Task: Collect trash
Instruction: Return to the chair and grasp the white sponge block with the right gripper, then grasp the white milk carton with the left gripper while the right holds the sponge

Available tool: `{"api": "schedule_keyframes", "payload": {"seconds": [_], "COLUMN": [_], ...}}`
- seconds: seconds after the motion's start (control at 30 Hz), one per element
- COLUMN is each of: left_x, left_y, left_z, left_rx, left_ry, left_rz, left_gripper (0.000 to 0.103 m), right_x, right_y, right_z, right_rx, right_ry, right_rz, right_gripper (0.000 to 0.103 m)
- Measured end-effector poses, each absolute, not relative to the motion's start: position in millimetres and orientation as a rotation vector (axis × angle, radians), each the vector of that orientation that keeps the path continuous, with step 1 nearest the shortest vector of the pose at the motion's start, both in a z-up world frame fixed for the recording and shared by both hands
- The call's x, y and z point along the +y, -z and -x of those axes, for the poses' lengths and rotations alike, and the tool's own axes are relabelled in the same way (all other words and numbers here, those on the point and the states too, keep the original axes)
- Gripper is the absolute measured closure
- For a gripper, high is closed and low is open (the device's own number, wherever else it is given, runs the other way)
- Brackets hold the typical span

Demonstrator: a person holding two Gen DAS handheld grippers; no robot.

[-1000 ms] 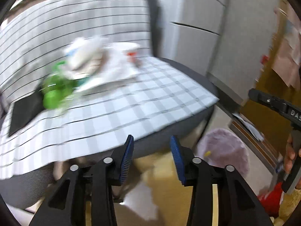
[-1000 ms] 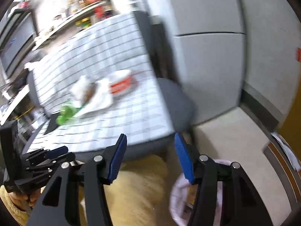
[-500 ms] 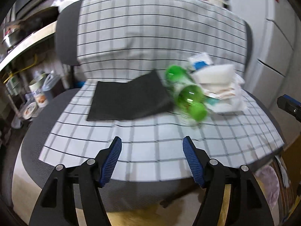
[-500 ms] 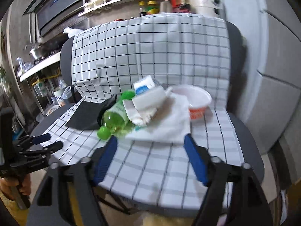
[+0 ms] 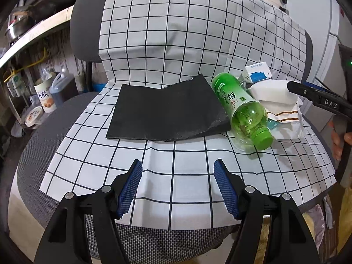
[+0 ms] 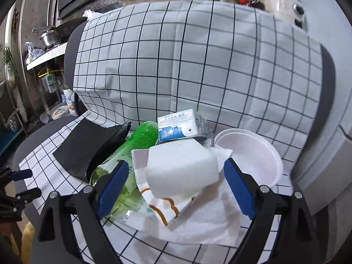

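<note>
Trash lies on a chair seat under a white checked cloth (image 5: 176, 176). A flat black bag (image 5: 165, 114) lies mid-seat. A green plastic bottle (image 5: 242, 107) lies on its side to its right. Beside it are a blue-and-white carton (image 6: 178, 127), a white foam block (image 6: 182, 167) on white paper wrapping (image 6: 198, 215), and a white foam bowl (image 6: 248, 154). My left gripper (image 5: 178, 189) is open and empty over the seat's front edge. My right gripper (image 6: 176, 187) is open with its jaws either side of the foam block, not touching it.
The chair's backrest (image 5: 176, 22) rises behind the trash. Shelves with pots and jars (image 5: 33, 33) stand at the left, with containers on the floor (image 5: 44, 96). A pale cabinet (image 6: 330, 165) stands to the right of the chair.
Both grippers swung from the floor and bin side toward the chair seat and came closer. The right gripper now straddles the foam block. The left gripper's jaws have opened wider.
</note>
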State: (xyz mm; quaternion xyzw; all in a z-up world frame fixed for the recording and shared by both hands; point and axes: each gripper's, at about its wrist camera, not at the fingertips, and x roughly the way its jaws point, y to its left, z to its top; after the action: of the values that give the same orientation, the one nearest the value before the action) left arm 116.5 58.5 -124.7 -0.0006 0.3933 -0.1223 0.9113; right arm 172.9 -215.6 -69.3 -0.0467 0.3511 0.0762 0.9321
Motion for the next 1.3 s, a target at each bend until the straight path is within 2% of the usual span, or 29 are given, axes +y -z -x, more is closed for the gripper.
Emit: {"api": "schedule_keyframes", "payload": {"seconds": [0.1, 0.2, 0.33, 0.53, 0.73, 1.3], "left_x": [57.6, 56.1, 52.8, 42.5, 11.7, -105.6], "left_y": [126.7, 127.4, 126.1, 116.5, 97.3, 52.9], "left_z": [-117.0, -113.2, -106.1, -93.6, -95.3, -213.0], "left_rx": [0.814, 0.816, 0.822, 0.811, 0.778, 0.809], "left_ry": [0.249, 0.248, 0.251, 0.264, 0.303, 0.409], "left_rz": [0.004, 0.001, -0.005, -0.026, -0.047, 0.019], "left_gripper": [0.035, 0.035, 0.035, 0.034, 0.022, 0.022], "right_x": [-213.3, -211.0, -201.6, -211.4, -249.1, -294.9], "right_y": [76.6, 81.7, 77.9, 36.7, 22.2, 53.3], "right_z": [-179.0, -176.3, -153.6, -75.9, -17.9, -37.8], "right_rx": [0.746, 0.761, 0.732, 0.584, 0.505, 0.535], "right_ry": [-0.144, -0.133, -0.145, -0.076, 0.104, 0.142], "right_rz": [0.144, 0.175, 0.219, 0.15, 0.055, -0.012], "right_gripper": [0.017, 0.035, 0.04, 0.041, 0.041, 0.041]}}
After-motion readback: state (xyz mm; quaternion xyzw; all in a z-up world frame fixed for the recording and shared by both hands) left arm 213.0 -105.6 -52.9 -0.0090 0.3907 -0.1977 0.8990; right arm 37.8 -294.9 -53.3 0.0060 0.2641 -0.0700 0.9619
